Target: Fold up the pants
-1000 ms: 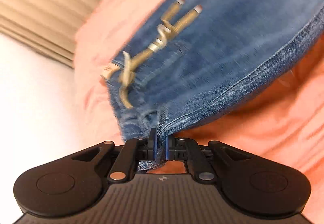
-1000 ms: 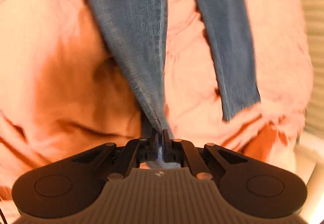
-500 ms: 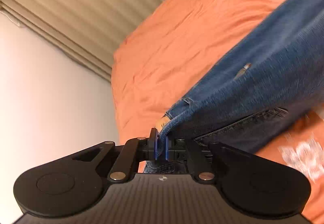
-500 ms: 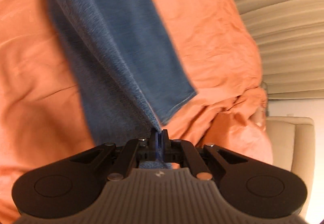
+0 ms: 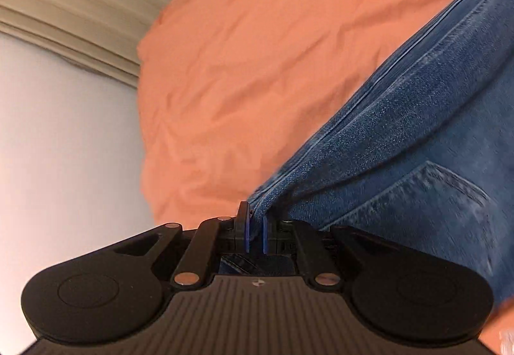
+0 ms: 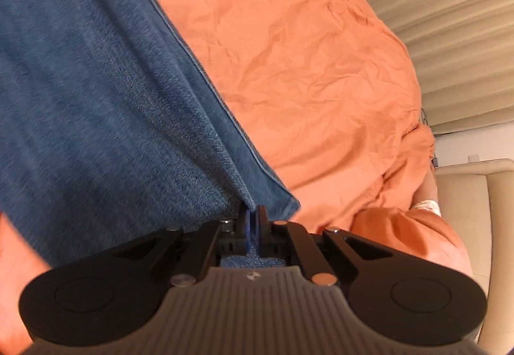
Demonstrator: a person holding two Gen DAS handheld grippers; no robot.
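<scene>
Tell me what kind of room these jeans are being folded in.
Most likely a bedroom. The jeans hang over a wrinkled orange bedspread on what looks like a bed, with pleated beige curtains behind and a cream upholstered seat beside it.

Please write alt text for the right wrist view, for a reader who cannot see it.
The right gripper is shut on the hem end of blue jeans, which stretch away up and left over an orange bedcover. Beige curtains hang behind.

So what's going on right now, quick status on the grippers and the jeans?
Left gripper, right gripper: both shut on jeans. Jeans over orange bedcover. Nothing in the way.
</scene>
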